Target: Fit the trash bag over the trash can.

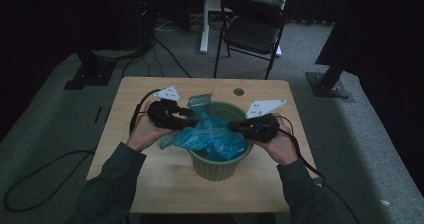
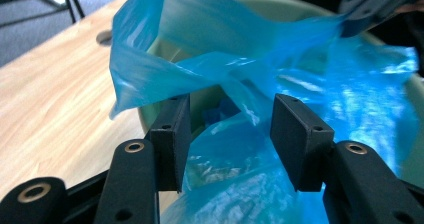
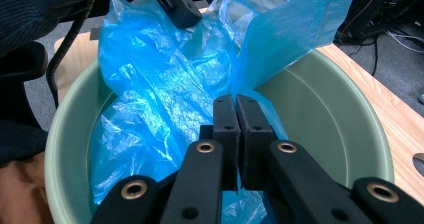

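While right claw (image 3: pixel 238 134) pinches crinkled blue plastic bag (image 1: pixel 210 134) at 3 o'clock rim of round green plastic bin (image 1: pixel 215 168), left claw (image 2: pixel 227 134) gapes around film at 9 o'clock, likely spreading liner.

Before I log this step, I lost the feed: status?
Left gripper open around blue plastic bag. Right gripper shut on bag. Bag half in green bin. Nothing in the way.

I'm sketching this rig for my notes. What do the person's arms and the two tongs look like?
Both arms wear dark sleeves. The left tongs and right tongs are black, each topped by a pale three-cornered plate with dots and trailing a black cable. The jaws are flat black blocks on arms with brass-ringed holes.
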`<state>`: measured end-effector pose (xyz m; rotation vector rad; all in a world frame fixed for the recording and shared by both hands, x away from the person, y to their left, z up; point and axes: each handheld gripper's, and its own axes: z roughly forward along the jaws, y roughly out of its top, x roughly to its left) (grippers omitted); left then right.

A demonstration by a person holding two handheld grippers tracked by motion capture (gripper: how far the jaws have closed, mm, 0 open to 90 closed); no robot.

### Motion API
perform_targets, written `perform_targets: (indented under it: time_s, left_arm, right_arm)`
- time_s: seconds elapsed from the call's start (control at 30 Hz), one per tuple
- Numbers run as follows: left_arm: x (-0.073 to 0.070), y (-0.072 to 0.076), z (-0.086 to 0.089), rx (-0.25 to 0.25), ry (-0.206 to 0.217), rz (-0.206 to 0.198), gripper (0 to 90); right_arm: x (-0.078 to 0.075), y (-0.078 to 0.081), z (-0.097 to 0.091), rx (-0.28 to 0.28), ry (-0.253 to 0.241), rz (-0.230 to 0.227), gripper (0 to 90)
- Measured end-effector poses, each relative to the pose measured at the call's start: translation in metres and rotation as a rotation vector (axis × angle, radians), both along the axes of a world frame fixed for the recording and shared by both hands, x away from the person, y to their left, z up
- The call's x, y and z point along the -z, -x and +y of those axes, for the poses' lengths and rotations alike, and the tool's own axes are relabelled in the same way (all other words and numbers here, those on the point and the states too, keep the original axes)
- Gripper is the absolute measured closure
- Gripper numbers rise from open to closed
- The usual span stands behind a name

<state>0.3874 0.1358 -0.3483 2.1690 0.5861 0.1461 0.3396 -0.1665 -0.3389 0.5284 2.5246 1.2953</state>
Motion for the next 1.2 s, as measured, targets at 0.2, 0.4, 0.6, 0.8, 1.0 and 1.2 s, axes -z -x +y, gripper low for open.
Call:
perform_targets:
  time_s: [0.2, 0.4, 0.6, 0.8, 1.0, 1.2]
  left_arm:
    - [0.004, -0.002, -0.006, 0.007, -0.031, -0.004, 76.8]
    - [0.005, -0.006, -0.003, -0.021, -0.025, -0.001, 86.7]
    - [0.006, -0.013, 0.004, -0.06, -0.004, 0.006, 90.0]
    - [0.002, -0.008, 0.001, -0.018, 0.038, 0.009, 73.9]
    - [0.0, -0.008, -0.001, 0.014, 0.078, 0.014, 58.4]
    - [0.001, -0.007, -0.007, 0.024, 0.051, 0.018, 52.6]
  right_arm:
    - [0.001, 0.003, 0.0, -0.006, 0.009, -0.001, 88.3]
    - [0.005, 0.005, -0.005, -0.005, 0.016, 0.004, 88.3]
    - [0.006, 0.007, -0.01, 0.0, 0.018, 0.006, 88.4]
    - [0.006, 0.007, -0.01, 0.001, 0.016, 0.006, 88.3]
    - [0.005, 0.008, -0.008, -0.007, 0.017, 0.001, 88.4]
    - [0.004, 0.008, -0.008, -0.007, 0.014, -0.002, 88.4]
